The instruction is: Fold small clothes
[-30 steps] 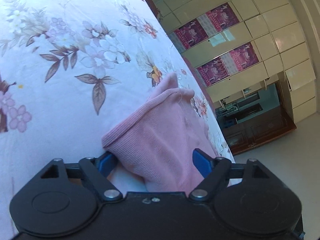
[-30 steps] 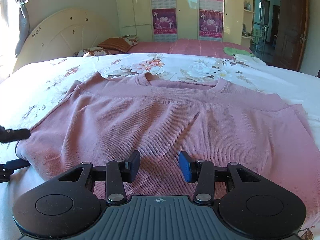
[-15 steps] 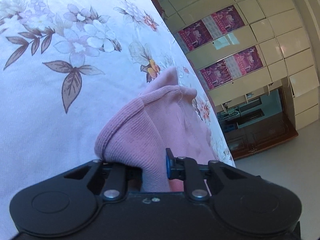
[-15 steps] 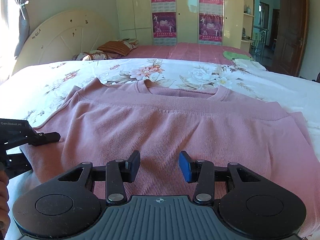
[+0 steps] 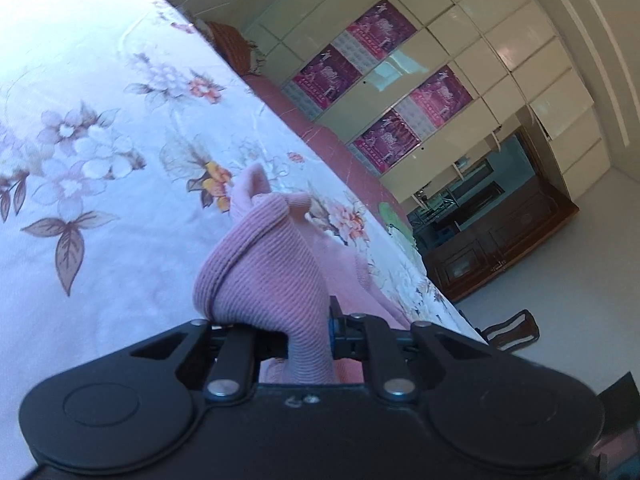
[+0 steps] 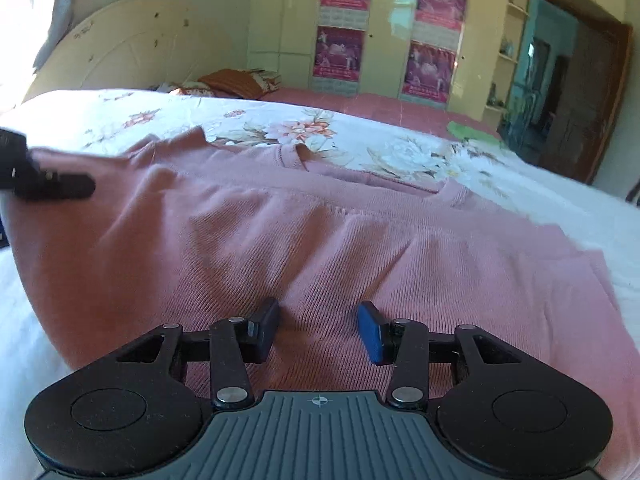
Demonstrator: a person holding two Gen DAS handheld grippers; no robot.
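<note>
My left claw (image 5: 310,336) is closing, and its pads already pinch a bunched fold of the pink knit sweater (image 5: 268,280) between them. The ribbed edge of that fold stands up in a hump just ahead of my fingers, lifted off the floral bedsheet (image 5: 92,168). From my right wrist, the left claw (image 6: 48,186) shows at the left edge, sitting at the sweater's side edge where the cloth rises toward it.

My right claw (image 6: 318,330) stands partly open, about middling in width, with its black finger (image 6: 266,330) on one side and its blue-padded finger (image 6: 372,332) on the other. Both hang low over the lower part of the sweater (image 6: 320,240); nothing is gripped between them, and I cannot tell whether the tips touch the cloth.

The sweater lies spread flat across the bed, front up, its round neckline (image 6: 298,152) toward the far side and the hem nearest me. Beyond the bed, a cream headboard (image 6: 132,56) stands at the left, and a wardrobe with magenta posters (image 6: 344,28) fills the back wall.
</note>
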